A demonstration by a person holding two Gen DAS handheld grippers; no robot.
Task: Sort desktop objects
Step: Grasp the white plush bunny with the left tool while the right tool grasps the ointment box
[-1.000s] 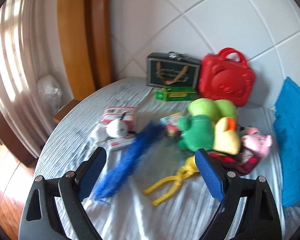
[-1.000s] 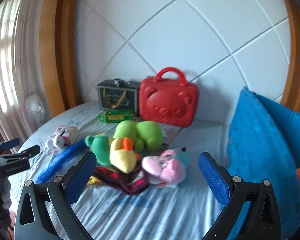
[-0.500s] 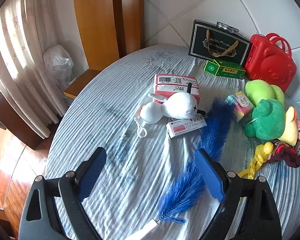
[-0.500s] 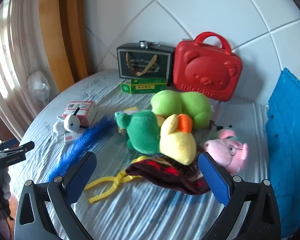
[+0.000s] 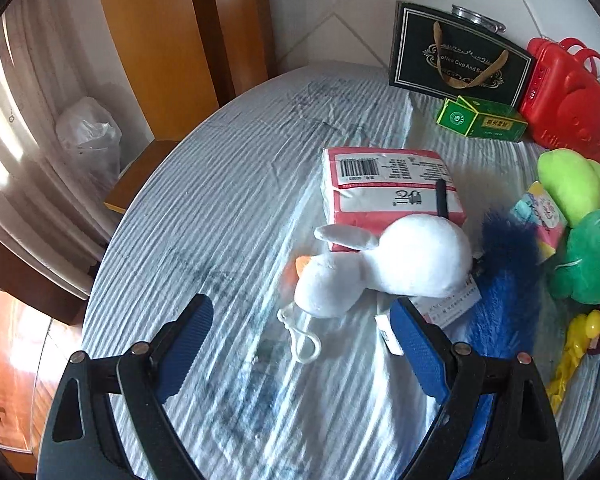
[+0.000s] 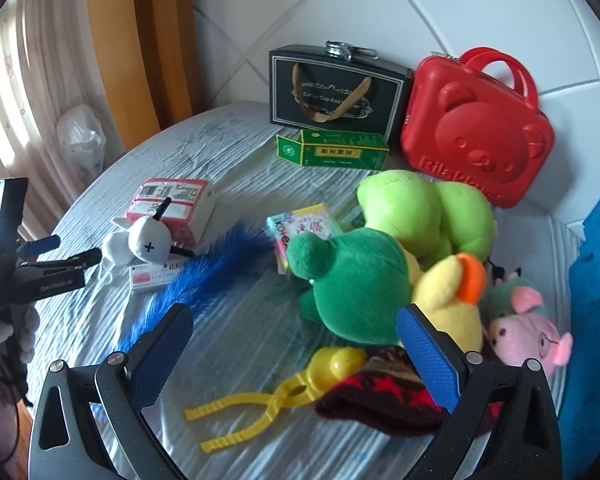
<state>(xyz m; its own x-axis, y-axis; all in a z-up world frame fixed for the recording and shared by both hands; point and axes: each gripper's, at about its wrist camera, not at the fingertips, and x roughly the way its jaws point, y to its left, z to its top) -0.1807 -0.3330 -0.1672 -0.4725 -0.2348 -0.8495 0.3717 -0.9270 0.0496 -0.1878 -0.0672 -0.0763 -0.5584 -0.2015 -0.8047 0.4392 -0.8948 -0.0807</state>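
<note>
L tongs [image 5: 300,336] open, empty, over white plush [image 5: 388,268], which lies on desk [image 5: 220,200] against tissue pack [image 5: 384,184]. R tongs [image 6: 294,344] open, empty, near green plush [image 6: 352,284] w/ yellow clip [image 6: 276,400] just below.

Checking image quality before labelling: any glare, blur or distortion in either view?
Left wrist: fisheye bends the table edge; white plush toy sharp, sheen on the cloth. Right wrist: same bending; window light glares off the cloth near the yellow tongs.
</note>
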